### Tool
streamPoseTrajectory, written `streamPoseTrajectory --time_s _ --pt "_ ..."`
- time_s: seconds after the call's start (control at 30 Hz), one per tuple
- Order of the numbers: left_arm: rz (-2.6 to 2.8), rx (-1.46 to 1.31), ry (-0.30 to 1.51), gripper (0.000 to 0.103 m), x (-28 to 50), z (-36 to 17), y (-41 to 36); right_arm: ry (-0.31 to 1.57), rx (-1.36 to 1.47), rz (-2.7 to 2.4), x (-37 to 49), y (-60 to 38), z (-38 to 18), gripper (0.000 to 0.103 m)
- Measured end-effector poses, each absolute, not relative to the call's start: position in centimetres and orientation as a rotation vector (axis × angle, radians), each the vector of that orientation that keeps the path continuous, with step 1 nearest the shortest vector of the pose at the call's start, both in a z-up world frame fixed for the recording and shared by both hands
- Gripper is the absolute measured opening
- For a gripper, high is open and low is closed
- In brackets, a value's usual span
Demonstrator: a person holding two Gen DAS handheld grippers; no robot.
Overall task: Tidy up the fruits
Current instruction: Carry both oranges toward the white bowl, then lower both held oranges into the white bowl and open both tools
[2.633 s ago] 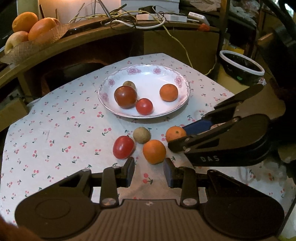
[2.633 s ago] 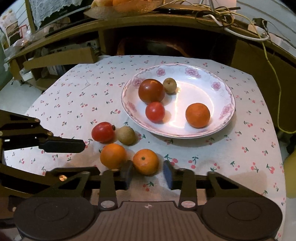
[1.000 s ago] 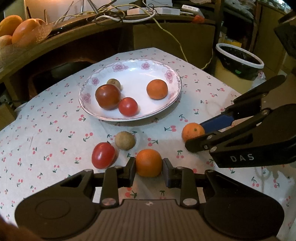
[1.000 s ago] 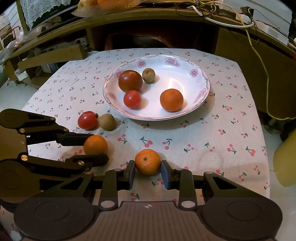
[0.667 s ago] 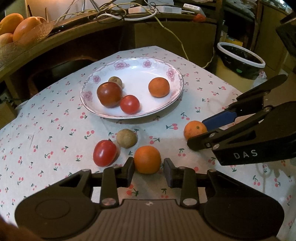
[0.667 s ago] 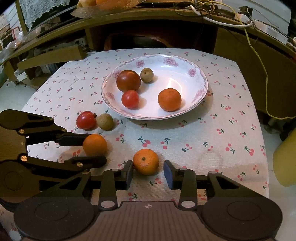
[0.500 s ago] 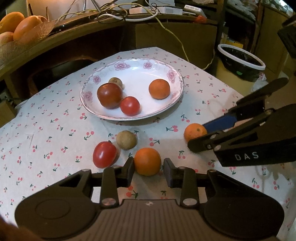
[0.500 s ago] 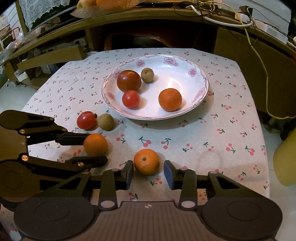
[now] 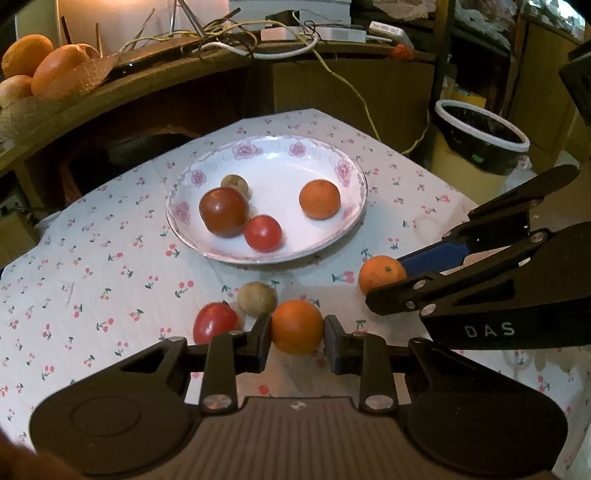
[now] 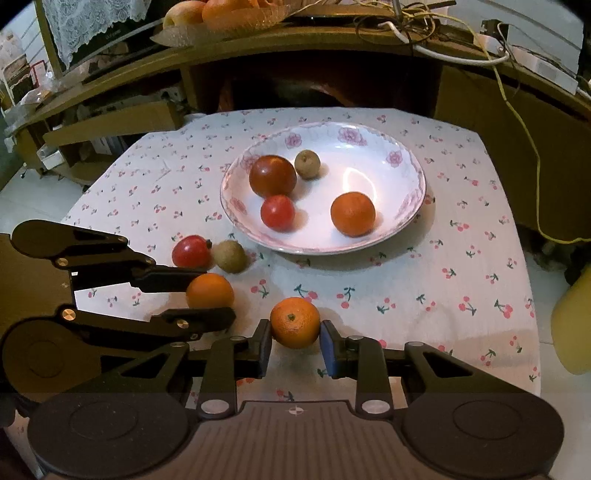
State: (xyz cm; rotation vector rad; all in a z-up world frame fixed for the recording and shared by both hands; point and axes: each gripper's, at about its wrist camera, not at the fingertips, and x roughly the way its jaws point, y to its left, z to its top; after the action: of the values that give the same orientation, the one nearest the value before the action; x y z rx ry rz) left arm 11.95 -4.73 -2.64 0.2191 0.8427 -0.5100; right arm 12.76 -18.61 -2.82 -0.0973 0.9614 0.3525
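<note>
Left wrist view, left claw [image 9: 297, 334] clamping round smooth orange [image 9: 297, 326], right claw [image 10: 295, 341] clamping dimpled tangerine [image 10: 294, 322]

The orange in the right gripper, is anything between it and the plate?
Nothing visible. Bare tablecloth lies between that orange, which sits between the right gripper fingers, and the plate rim.

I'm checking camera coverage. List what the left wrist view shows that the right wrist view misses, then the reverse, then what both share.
Only the left wrist view shows the white-rimmed bin beside the table. Only the right wrist view shows the lace cloth at upper left and a yellow object at the right edge. Both show the flowered plate holding four fruits, the red tomato and brown fruit on the tablecloth, and an orange between each pair of tongs.
</note>
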Motion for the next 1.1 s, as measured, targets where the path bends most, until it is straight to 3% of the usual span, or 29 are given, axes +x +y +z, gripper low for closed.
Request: streamPoseTrajectory --time_s 0.43,1.1 --pt "-0.462 0.245 0.758 0.035 14.3 -0.3 -5.6 0.875 -0.057 0.311 14.5 -19.3 -0.8 0.029" --pt "-0.403 0.226 0.767 0.035 18.7 -2.0 -5.2 0.831 -0.08 0.306 18.6 -18.9 -2.1 0.03"
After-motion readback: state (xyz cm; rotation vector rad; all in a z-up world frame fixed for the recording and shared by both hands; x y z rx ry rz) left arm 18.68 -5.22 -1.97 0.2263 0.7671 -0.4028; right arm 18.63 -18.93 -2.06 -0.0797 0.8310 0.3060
